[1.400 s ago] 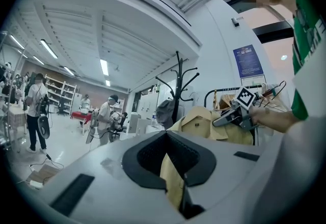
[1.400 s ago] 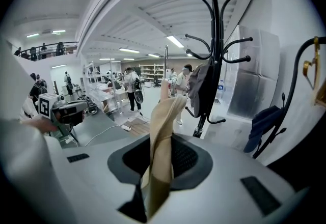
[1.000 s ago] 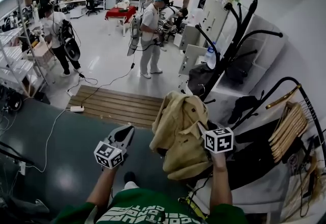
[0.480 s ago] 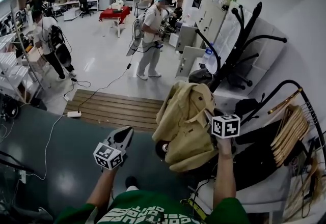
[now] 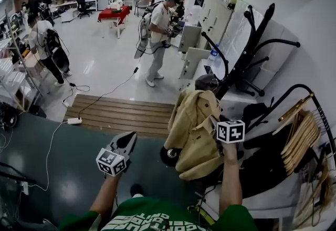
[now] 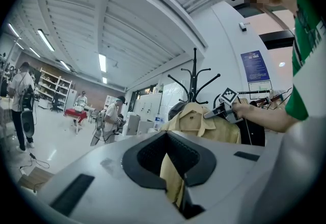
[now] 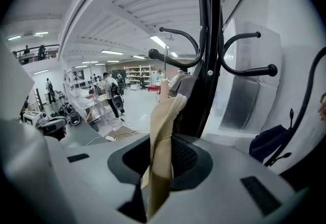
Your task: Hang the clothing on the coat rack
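The right gripper (image 5: pixel 214 121) is clamped on a fold of the tan jacket (image 5: pixel 197 130) near its collar, and the cloth is pinched flat between its jaws. The jacket hangs long way down from that pinch, with its bottom loose above the floor. The black coat rack (image 5: pixel 247 51) stands just behind the jacket and a bit to the right. Its pole goes straight up, and its hooks curl out and up from it. In the right gripper view the pole (image 7: pixel 209 65) rises right in front of the jaws, very near. One hook with a round tip (image 7: pixel 153 54) reaches out over the top of the cloth. So I think the collar has to go up and a little forward to slip over a hook. The right hand is much nearer to the rack. The left gripper (image 5: pixel 126 143) is lower and off to the left, well apart from the jacket. Its jaws are a little apart and hold nothing; the jacket only shows far off through the gap.
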`<act>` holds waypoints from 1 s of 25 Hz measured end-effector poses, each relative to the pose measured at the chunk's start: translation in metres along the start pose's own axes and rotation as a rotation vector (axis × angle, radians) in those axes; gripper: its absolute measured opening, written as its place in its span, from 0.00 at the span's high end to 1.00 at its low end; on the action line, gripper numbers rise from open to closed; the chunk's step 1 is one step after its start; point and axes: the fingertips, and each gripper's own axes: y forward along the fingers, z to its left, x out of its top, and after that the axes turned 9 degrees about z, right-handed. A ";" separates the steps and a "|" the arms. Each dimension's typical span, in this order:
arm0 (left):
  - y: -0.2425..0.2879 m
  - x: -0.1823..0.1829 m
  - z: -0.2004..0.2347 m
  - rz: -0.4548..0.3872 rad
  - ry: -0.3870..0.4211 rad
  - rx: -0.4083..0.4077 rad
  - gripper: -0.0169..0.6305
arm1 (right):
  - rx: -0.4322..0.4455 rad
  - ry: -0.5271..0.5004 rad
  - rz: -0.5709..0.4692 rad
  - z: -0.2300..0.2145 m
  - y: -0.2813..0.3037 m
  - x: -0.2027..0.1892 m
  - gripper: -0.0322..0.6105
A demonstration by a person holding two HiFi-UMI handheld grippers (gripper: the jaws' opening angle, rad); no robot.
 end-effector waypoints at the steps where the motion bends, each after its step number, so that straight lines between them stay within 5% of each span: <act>1: 0.002 0.000 0.002 0.001 -0.001 -0.002 0.97 | -0.002 0.001 0.006 0.000 0.002 -0.001 0.82; 25: 0.013 -0.009 0.008 0.026 -0.015 -0.006 0.97 | -0.042 0.051 0.036 -0.019 0.037 -0.023 0.78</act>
